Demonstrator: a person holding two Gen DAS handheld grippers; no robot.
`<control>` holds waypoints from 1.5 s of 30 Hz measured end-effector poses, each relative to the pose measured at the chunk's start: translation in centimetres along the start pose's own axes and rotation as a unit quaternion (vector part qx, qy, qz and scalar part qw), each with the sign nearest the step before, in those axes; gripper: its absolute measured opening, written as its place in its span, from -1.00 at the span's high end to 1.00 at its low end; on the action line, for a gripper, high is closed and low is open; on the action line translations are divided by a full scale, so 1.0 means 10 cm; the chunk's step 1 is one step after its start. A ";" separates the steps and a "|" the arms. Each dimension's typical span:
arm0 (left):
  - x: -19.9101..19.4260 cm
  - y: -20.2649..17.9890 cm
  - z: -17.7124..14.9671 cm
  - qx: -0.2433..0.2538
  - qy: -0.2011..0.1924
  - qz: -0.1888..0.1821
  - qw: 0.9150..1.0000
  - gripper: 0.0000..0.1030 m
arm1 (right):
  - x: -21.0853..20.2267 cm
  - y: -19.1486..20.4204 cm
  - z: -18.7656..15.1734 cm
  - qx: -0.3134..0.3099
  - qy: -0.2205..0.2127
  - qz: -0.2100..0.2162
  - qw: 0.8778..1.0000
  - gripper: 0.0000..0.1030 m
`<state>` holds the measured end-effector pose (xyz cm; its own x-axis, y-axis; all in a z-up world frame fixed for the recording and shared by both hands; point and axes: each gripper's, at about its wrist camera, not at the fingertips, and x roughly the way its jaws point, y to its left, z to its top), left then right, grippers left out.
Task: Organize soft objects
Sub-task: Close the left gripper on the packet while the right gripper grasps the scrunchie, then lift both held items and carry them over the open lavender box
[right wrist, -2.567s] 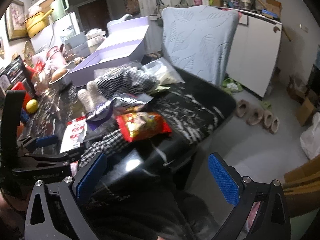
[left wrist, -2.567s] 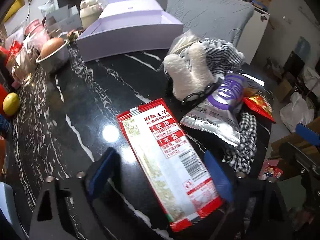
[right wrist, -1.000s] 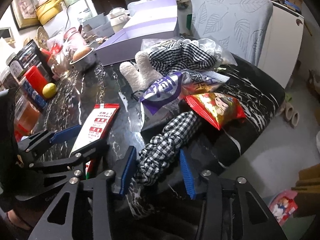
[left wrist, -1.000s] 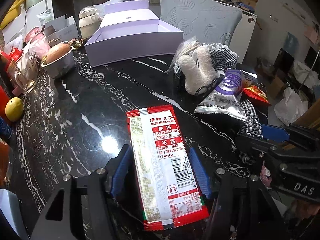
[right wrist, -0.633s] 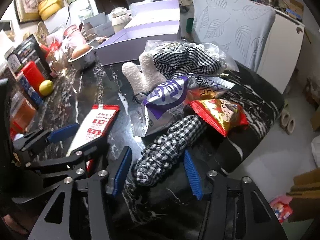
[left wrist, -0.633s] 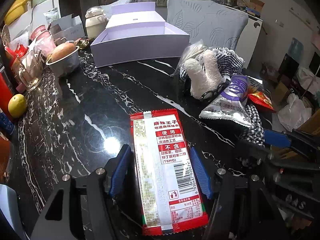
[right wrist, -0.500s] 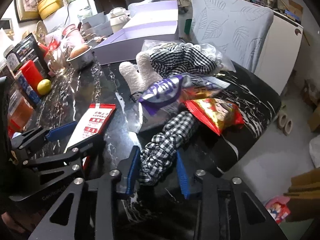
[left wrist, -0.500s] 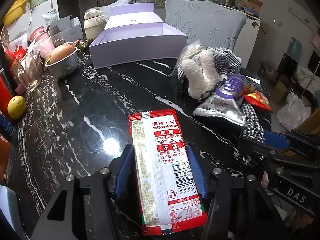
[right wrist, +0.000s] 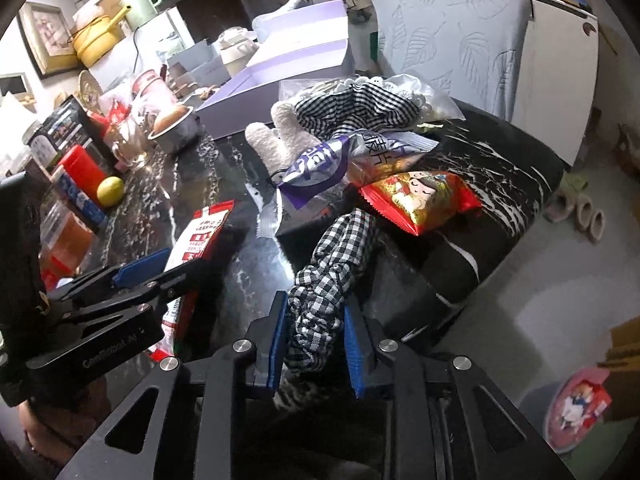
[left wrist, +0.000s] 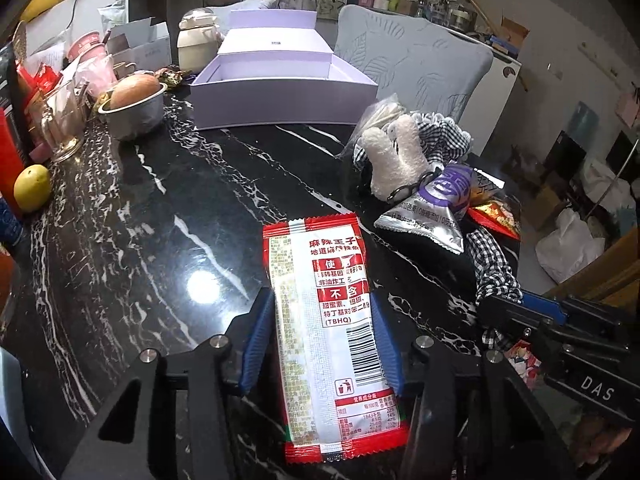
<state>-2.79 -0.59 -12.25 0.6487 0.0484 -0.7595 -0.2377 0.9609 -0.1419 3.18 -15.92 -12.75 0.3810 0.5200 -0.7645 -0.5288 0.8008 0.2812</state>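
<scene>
Checked cloth (right wrist: pixel 334 264) sits near the tabletop's (left wrist: pixel 132 220) right edge, its near end pinched between the pads (right wrist: pixel 277 340) of the R gripper (right wrist: pixel 316 344), which has closed right down on it. Far end runs up under a red snack bag (right wrist: pixel 420 198).

Red-edged packet (left wrist: pixel 328 320) lies flat near the front edge w/ the L gripper (left wrist: pixel 320 344) astride it; jaws have just been closing in, blue pads (left wrist: pixel 256 344) now touching both long sides, narrow hold.

Behind these, toward the right edge, a heap: purple/silver bag (left wrist: pixel 434 208), white plush (left wrist: pixel 394 160), more checked fabric (right wrist: pixel 356 110), clear plastic bag (left wrist: pixel 376 116).

Lilac box (left wrist: pixel 280 104) stands open at the far edge. Along the left edge: steel bowl (left wrist: pixel 132 114), lemon (left wrist: pixel 32 188), jars & packs, too cluttered to tell apart.
</scene>
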 end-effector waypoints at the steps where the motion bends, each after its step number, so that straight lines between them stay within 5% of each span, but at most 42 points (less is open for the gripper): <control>1: -0.03 0.01 0.00 -0.002 -0.002 -0.001 1.000 0.07 | -0.02 0.00 -0.01 0.001 -0.001 0.003 1.000 0.50; 22: -0.66 0.09 0.48 -0.002 -0.104 -0.014 0.994 0.07 | -0.50 0.27 0.27 -0.034 -0.064 0.030 0.997 0.50; 45: -0.75 0.05 1.57 0.026 -0.209 -0.003 0.978 0.07 | -0.61 0.34 1.36 -0.099 -0.153 0.035 0.983 0.50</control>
<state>3.57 3.80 3.35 0.8911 0.1387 -0.4322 -0.2023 0.9737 -0.1046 9.32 -12.32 0.80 0.5331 0.6609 -0.5282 -0.6872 0.7024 0.1853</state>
